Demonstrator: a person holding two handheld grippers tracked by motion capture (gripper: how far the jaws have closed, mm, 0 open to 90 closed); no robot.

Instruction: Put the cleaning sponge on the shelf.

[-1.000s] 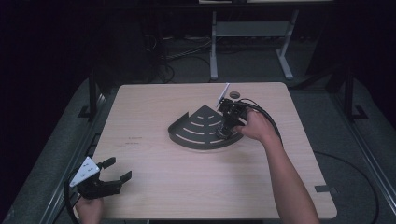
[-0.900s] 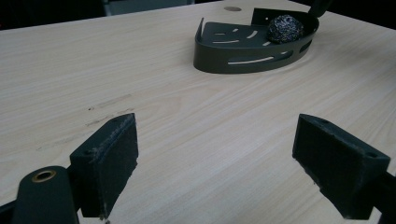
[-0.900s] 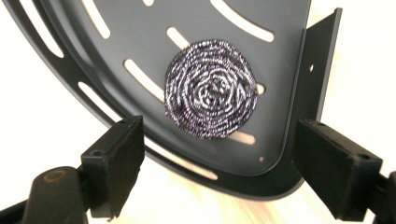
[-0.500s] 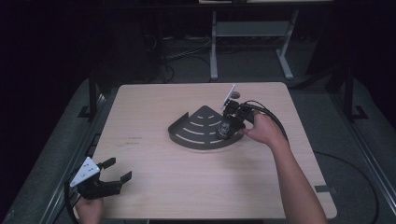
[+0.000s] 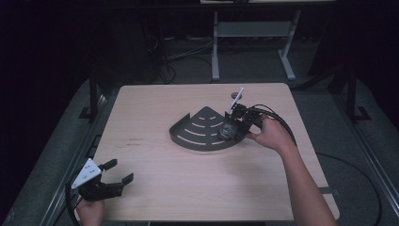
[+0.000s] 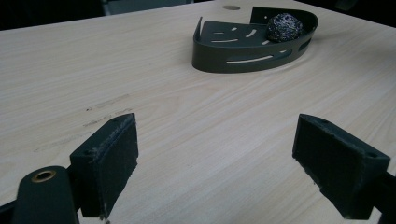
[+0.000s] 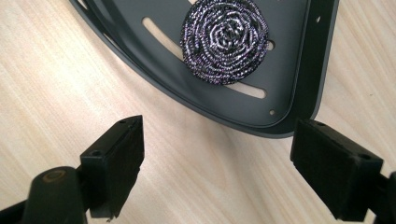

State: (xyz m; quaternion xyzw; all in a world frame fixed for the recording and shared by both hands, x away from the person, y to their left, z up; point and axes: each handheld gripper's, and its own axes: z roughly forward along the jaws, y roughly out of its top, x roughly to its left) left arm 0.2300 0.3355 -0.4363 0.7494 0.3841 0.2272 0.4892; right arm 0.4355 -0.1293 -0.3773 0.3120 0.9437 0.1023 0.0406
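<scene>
A dark grey fan-shaped tray (image 5: 197, 134) with slots lies at the middle of the table. A round steel-wool scourer (image 5: 227, 131) rests inside it near its right corner, seen from above in the right gripper view as the scourer (image 7: 225, 39) on the tray (image 7: 303, 70). My right gripper (image 5: 236, 128) hangs open over that corner, jaws wide apart just outside the curved rim, nothing between them (image 7: 217, 154). My left gripper (image 5: 116, 178) stands open near the table's front left corner (image 6: 217, 158), far from the tray (image 6: 252, 42) and scourer (image 6: 284, 27).
The pale wooden table (image 5: 188, 188) has a small round hole (image 6: 230, 7) behind the tray. A metal frame (image 5: 249, 33) and cables stand on the dark floor beyond the far edge. Black cable trails from the right gripper.
My right gripper has drawn back a little toward the near right side of the tray. The left gripper has stayed where it was.
</scene>
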